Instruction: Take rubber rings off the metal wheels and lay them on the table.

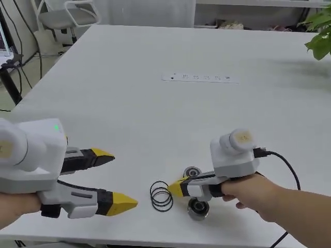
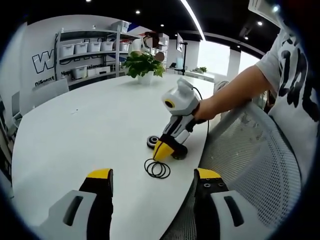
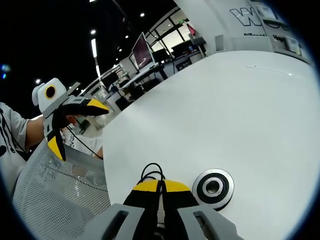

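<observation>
Broad white table [image 1: 155,103], rubber rings [image 1: 161,195] near front edge

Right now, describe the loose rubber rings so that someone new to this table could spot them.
On the near edge of the white table, find the right gripper held beside two metal wheels. Just off its yellow tips lies a small heap of rubber rings: thin, black, overlapping loops, unlike the solid, silvery wheels.

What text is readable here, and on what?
"WO": large letters on the wall, rest cut off.
Smaller line beneath: blurred.
Shirt print: partial letters, unreadable.
Power strip markings: too small.
</observation>
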